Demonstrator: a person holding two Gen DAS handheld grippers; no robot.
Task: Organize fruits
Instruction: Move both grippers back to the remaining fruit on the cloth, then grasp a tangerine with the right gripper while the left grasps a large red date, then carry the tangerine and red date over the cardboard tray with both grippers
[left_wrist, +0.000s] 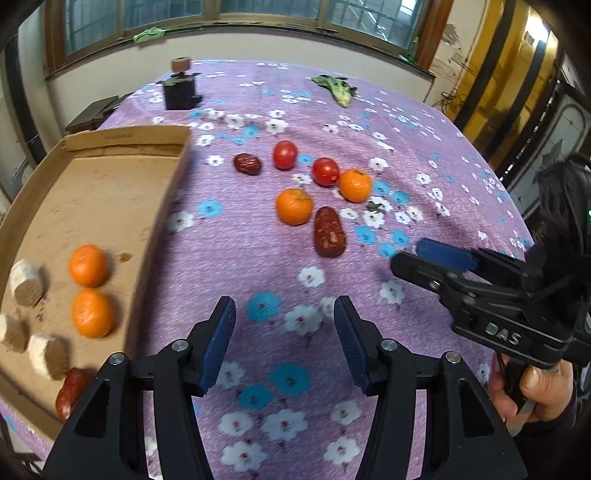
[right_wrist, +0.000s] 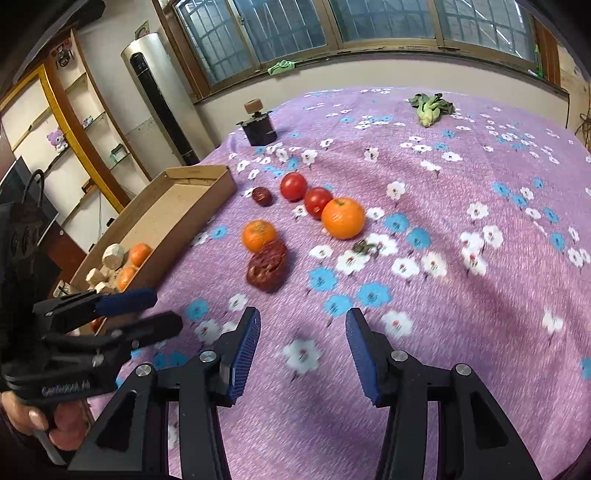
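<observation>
I see the table under a purple cloth with white and blue flowers (left_wrist: 229, 258), and on its left side the shallow brown cardboard tray (left_wrist: 110, 192), which I judge is the place where the fruits are collected. Inside it lie two round orange mandarins (left_wrist: 88, 265), three short pale cylinders with brown ends (left_wrist: 26, 280) and one dark red dried date (left_wrist: 70, 391), all kept together at the near end, so the far part of the tray is free for more.

On the cloth, well apart from the tray, the remaining fruits lie in a loose group: two orange mandarins (left_wrist: 294, 206), two red tomatoes (left_wrist: 284, 154), one big wrinkled dark red date (left_wrist: 329, 232) and one small date (left_wrist: 247, 163). One mandarin touches a tomato; the big date lies just beside the other mandarin.

My left gripper (left_wrist: 284, 347) is released, its blue pads apart with only cloth between them, and the group is ahead of it, slightly to the right. My right gripper (right_wrist: 303, 354) is also released and empty; the big date (right_wrist: 266, 266) is the nearest fruit, ahead and a little to the left. I think this one is the easiest to take next.
</observation>
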